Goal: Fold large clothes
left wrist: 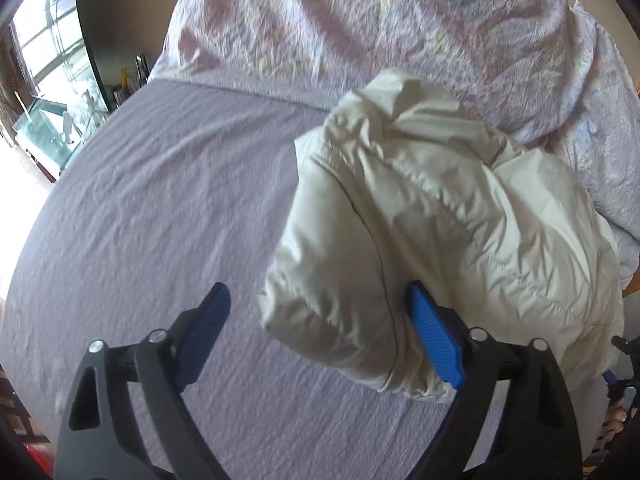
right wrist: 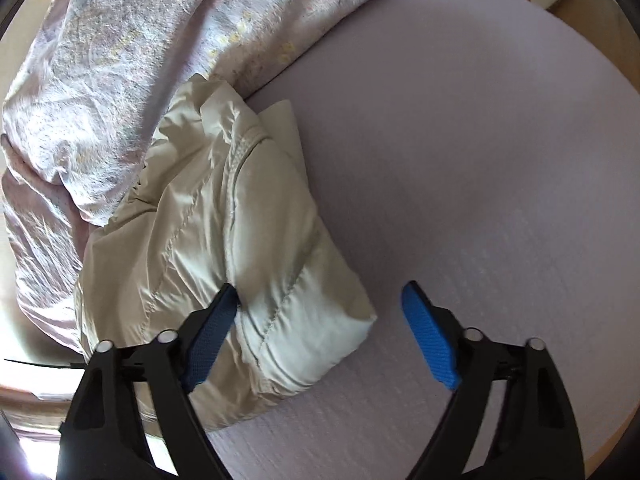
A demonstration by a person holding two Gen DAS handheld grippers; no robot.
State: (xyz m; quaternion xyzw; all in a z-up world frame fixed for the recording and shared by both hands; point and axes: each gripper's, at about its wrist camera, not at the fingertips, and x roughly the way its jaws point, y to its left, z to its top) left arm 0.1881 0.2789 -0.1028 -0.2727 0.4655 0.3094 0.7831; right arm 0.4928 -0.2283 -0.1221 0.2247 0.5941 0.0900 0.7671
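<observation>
Bright daylight from a blown-out window; fisheye bending; slight blur.

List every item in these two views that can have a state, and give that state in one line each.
Jacket: cream, puffy, folded into a compact bundle on the bed.
Bed sheet: lilac, spread out, lightly wrinkled.
Quilt: floral pink, bunched up behind the jacket.
Left tool: open, one pad beside the jacket's edge, gripping nothing.
Right tool: open, astride a jacket corner, not pinching it.

The folded jacket lies on the bed sheet, against the quilt.
</observation>
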